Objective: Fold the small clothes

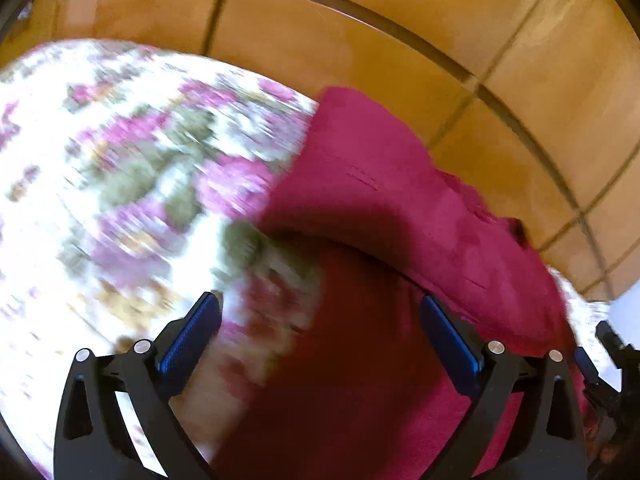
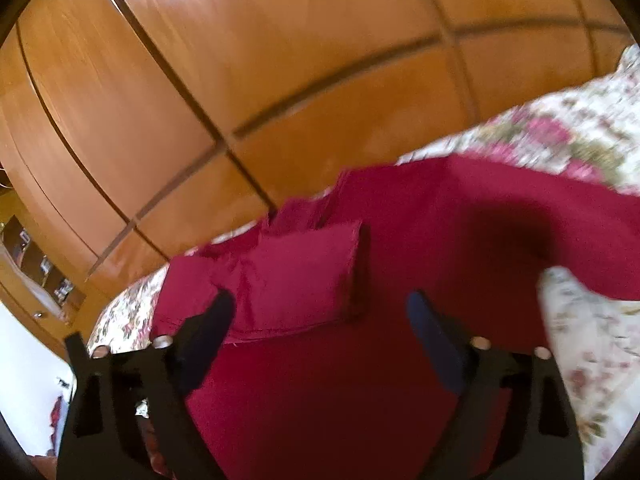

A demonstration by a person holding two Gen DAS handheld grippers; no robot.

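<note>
Crimson garment on a floral bedspread, amber wood behind

The garment (image 2: 400, 208) is plain deep crimson, darker in its shadowed folds. The bedspread (image 1: 132, 152) is white with pink-magenta flowers, olive-green leaves and small tan touches. The wardrobe panels (image 2: 280, 60) are glossy orange-brown with dark seams. Each hand-held gripper (image 1: 320, 332) (image 2: 320, 320) is black with blue pads (image 1: 188, 336).
</note>
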